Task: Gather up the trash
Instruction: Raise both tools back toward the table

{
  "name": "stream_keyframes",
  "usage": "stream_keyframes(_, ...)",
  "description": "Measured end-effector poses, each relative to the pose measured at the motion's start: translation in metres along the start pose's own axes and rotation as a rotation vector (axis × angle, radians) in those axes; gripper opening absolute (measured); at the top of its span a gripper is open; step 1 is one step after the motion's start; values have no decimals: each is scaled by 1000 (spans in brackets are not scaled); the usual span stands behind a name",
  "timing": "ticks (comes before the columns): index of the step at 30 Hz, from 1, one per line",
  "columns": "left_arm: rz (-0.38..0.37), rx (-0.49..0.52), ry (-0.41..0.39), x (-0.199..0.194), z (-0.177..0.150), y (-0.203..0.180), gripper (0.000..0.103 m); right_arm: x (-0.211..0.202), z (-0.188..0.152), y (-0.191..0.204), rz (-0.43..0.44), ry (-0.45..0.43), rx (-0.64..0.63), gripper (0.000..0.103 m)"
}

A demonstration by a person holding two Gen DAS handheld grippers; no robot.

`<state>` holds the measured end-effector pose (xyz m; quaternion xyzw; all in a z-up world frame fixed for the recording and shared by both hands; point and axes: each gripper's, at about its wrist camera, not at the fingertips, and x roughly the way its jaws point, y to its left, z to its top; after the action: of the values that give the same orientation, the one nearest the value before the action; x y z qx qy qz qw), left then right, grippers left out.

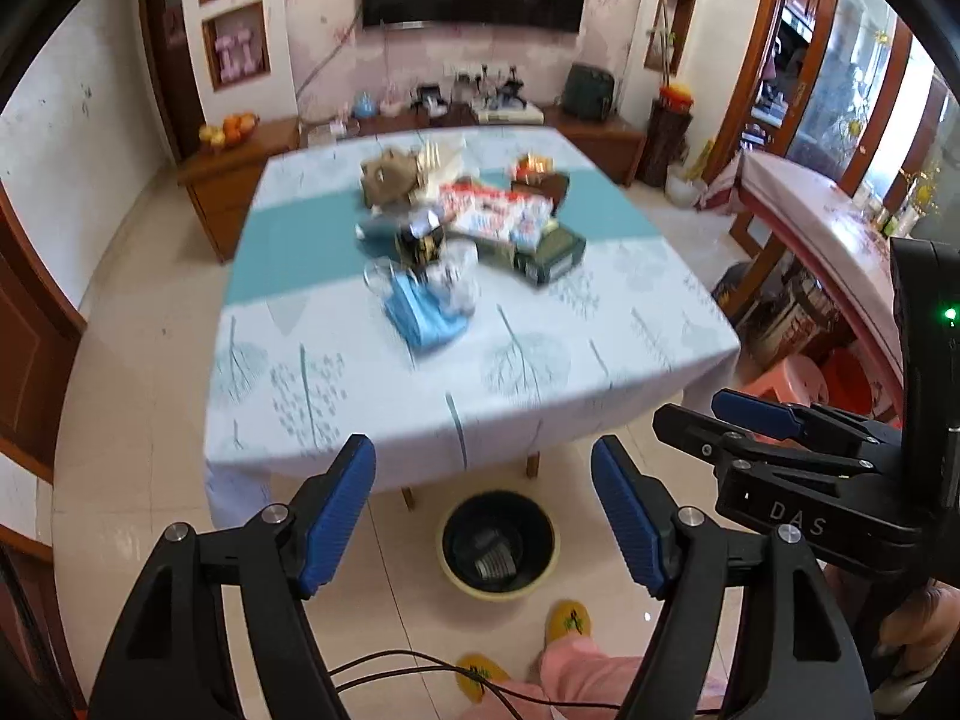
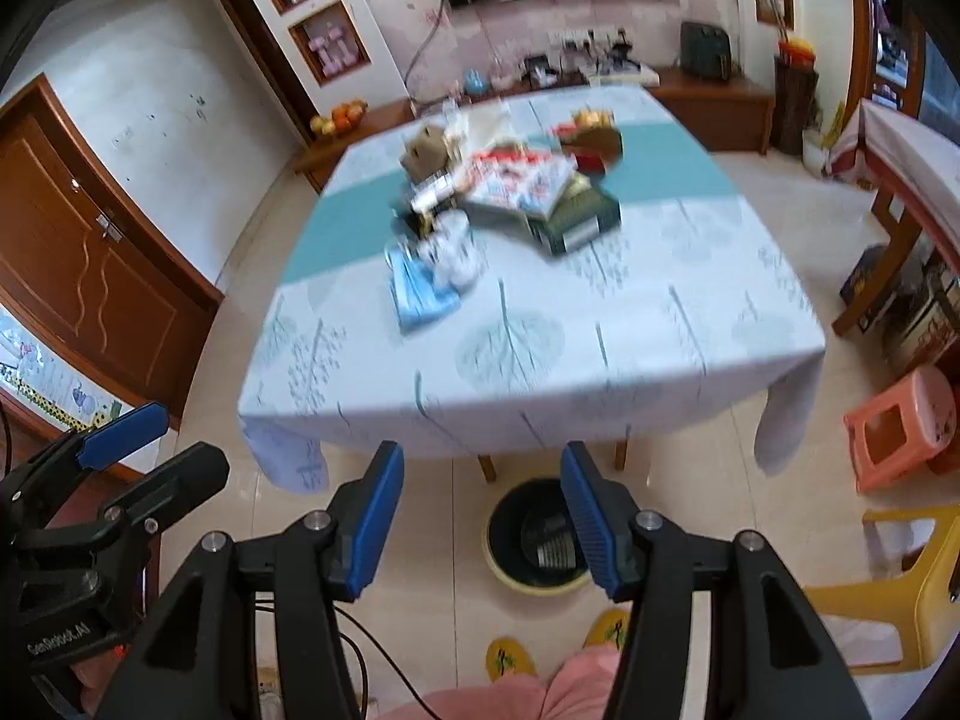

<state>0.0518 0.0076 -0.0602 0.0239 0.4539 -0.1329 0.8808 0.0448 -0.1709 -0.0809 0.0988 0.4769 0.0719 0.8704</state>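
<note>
Above the near table [image 1: 360, 420] edge, the left hand-held gripper [image 1: 483, 513] and right hand-held gripper [image 2: 483, 519] are held released, nothing between the jaws. The trash pile [image 1: 462, 222] is heaped mid-table. A dark bin [image 1: 498, 546] is seen on the floor below, just beside two yellow slippers [image 1: 570, 621].

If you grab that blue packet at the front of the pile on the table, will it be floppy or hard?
Probably floppy: the blue packet looks like a flat, soft plastic wrapper, though the picture is blurred. It likely weighs little, since it looks thin. It lies flat on the tablecloth, so it should slide rather than roll when pushed.
</note>
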Motion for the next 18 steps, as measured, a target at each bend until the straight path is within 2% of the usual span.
stream_keyframes(4, 6, -11, -56, -7, 15, 9, 79, -10, 19, 8, -7, -45, -31, 55)
stream_keyframes(10, 33, -67, -61, 12, 40, 31, 79, -6, 48, 13, 7, -61, -69, 58)
stream_keyframes(14, 57, -133, -32, 41, 54, 47, 79, 21, 72, 15, 35, -33, -115, 64)
stream_keyframes(18, 103, -195, -5, 73, 64, 62, 79, 72, 100, 13, 67, 40, -165, 64)
